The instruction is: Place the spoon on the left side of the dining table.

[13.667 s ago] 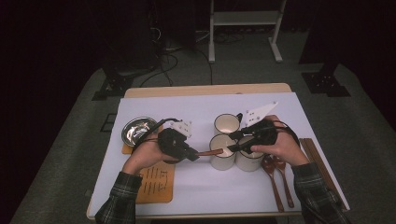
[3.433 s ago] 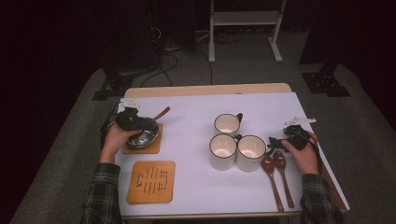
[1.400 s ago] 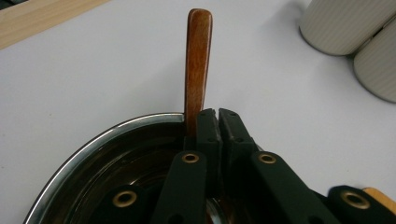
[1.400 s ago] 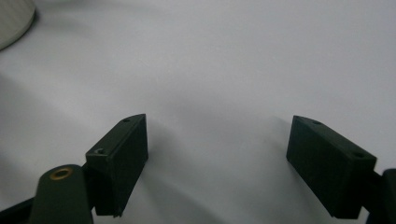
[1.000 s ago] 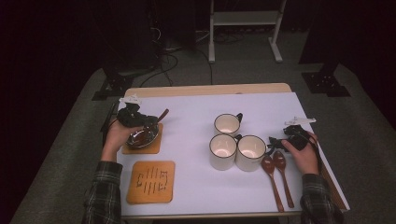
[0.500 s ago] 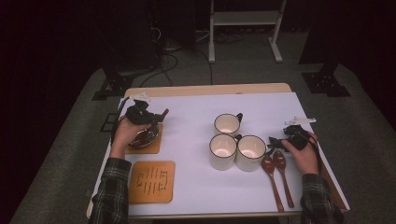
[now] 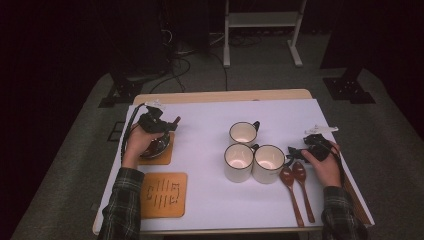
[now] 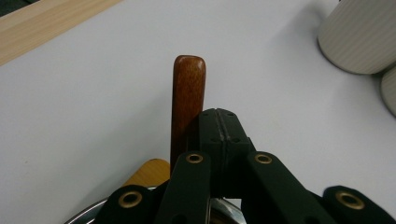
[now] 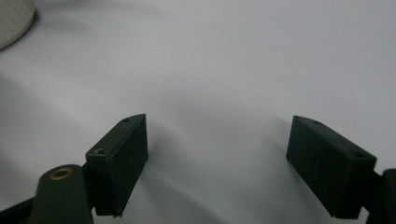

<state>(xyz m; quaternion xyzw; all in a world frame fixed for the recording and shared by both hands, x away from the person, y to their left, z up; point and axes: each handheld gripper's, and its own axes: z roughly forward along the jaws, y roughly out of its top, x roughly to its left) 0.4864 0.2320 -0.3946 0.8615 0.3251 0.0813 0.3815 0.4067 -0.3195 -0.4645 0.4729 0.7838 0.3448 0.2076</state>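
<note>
White table cover (image 7: 200,200) w/ everything spread out: three cream mugs (image 7: 250,155) mid-table, two wooden spoons (image 7: 297,192) at right, an empty orange coaster (image 7: 162,195) near the front left, a second coaster (image 7: 159,155) behind it carrying a small metal bowl (image 7: 159,146).

L gripper (image 7: 152,122) sits over that bowl, jaws pressed together. In the left gripper view the brown wooden handle (image 8: 187,100) of a third spoon runs up just beside the closed pads, seemingly not between them, so prob not clamped; can't tell if it touches. Handle sticks out of the bowl toward the mugs.

R gripper (image 7: 307,152) rests low by the spoon heads, jaws wide apart, nothing between them (image 9: 215,154) but bare cover.

Risks, big to small:
- L gripper lifts or swings & knocks the handle → spoon levers out, bowl slides off its coaster.
- Bowl is light & shiny, prob skids if nudged sideways.
- R gripper sweeps toward the mugs, clips the near mug's handle.
- Open R jaw tips scuff the spoon heads, rolling them out of line.
</note>
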